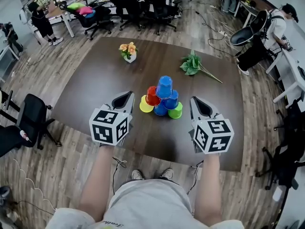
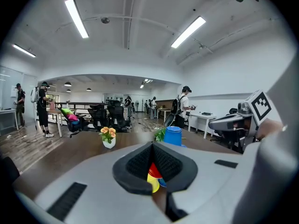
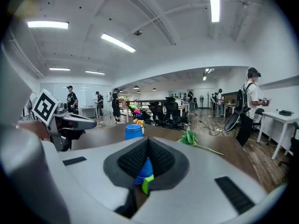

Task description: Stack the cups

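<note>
A dark brown table (image 1: 95,85) stands on a wood-plank floor in an open office, with black office chairs (image 1: 143,4) past its far end.

My left gripper (image 1: 127,95) is closed with nothing between its jaws. It hangs just over the table's near edge, and the tabletop to its left is bare out to the corner. Well ahead of it, towards the far edge, stands one small white pot (image 1: 130,57) holding orange and yellow flowers.

The cups sit between my two grippers, just ahead of both tips. I count six of them: one yellow, one red, three blue and one green. They are packed together and touching in a pyramid-like pile. The yellow cup (image 1: 146,104) lies nearest my left gripper, with the red cup (image 1: 153,96) right behind it. One blue cup (image 1: 165,86) tops the pile, and the other two blue ones (image 1: 171,99) are in the middle. The green cup (image 1: 175,111) is nearest my right gripper. I cannot see into any of them.

My right gripper (image 1: 195,100) is also closed and empty, level with the left one. A single green leafy sprig (image 1: 192,64) lies flat ahead of it, well apart from the cups. To its right there is bare table out to the edge.
</note>
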The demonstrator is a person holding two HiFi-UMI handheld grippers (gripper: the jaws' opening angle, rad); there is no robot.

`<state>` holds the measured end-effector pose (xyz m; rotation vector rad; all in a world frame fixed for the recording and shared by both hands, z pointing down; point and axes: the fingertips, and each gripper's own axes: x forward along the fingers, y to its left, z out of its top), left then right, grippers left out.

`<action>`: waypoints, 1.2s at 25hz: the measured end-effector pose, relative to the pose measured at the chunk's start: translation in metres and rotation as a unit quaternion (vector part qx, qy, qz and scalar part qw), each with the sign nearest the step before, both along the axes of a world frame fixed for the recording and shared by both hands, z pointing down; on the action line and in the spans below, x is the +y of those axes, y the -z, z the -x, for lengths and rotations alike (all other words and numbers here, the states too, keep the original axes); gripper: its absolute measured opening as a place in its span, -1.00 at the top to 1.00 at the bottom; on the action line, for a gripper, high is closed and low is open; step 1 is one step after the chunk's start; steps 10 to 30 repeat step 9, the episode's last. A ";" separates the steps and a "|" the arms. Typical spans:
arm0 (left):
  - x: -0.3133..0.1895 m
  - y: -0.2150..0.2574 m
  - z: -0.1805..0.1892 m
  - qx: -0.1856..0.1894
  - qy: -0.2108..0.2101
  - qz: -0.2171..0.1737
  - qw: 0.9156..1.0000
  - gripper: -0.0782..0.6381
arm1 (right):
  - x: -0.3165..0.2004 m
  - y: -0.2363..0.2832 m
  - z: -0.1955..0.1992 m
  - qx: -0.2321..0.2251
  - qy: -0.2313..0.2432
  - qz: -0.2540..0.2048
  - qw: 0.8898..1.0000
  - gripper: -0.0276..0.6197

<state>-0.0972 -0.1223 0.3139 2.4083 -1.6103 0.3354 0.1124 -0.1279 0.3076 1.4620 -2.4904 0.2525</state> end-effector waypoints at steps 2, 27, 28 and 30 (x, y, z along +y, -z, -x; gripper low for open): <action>0.000 -0.001 -0.001 0.002 -0.002 0.002 1.000 0.79 | 0.000 0.000 0.000 0.001 0.001 0.000 1.000 0.90; -0.001 0.005 -0.004 0.011 -0.009 -0.008 1.000 0.79 | -0.002 0.002 0.000 0.002 0.003 -0.001 1.000 0.90; -0.001 0.005 -0.004 0.011 -0.009 -0.008 1.000 0.79 | -0.002 0.002 0.000 0.002 0.003 -0.001 1.000 0.90; -0.001 0.005 -0.004 0.011 -0.009 -0.008 1.000 0.79 | -0.002 0.002 0.000 0.002 0.003 -0.001 1.000 0.90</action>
